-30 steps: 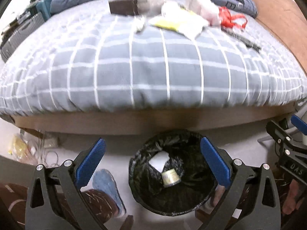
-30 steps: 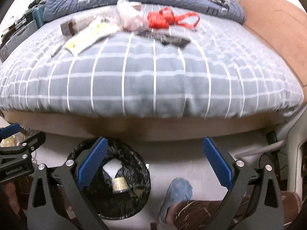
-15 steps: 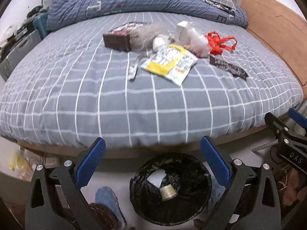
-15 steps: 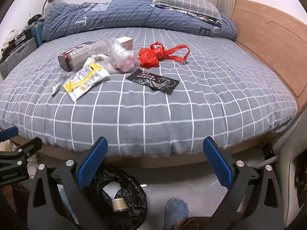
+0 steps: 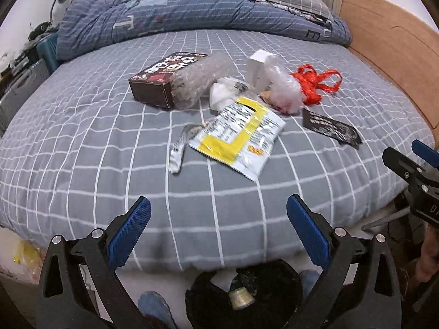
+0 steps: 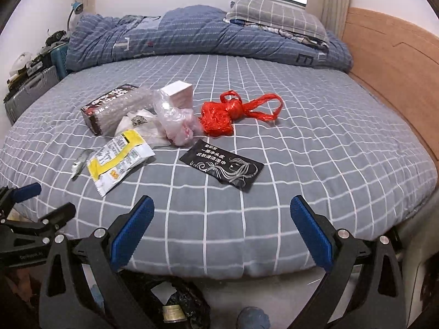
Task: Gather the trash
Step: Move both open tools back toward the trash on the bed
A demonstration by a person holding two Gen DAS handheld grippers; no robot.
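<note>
Mostly undone: bin (image 5: 244, 298) holds 2 scraps; about 8 items (image 5: 238, 134) left on bed (image 5: 82, 142); both grippers (image 5: 218, 229) (image 6: 222, 227) wide, empty.

**Gripper Hardware: Visible Construction**

The left gripper (image 5: 218, 213) has two black, angular plastic finger arms with triangular cut-outs. Each finger carries a blue pad (image 5: 129, 233) with a fine knurled texture. Silver round-head screws sit at the arm joints.

The right gripper (image 6: 222, 213) is of identical build: black arms, blue textured pads (image 6: 311, 233), silver screws. Seen side-on in the other camera, each unit bears small white lettering on its black body; the text is not fully legible.
</note>
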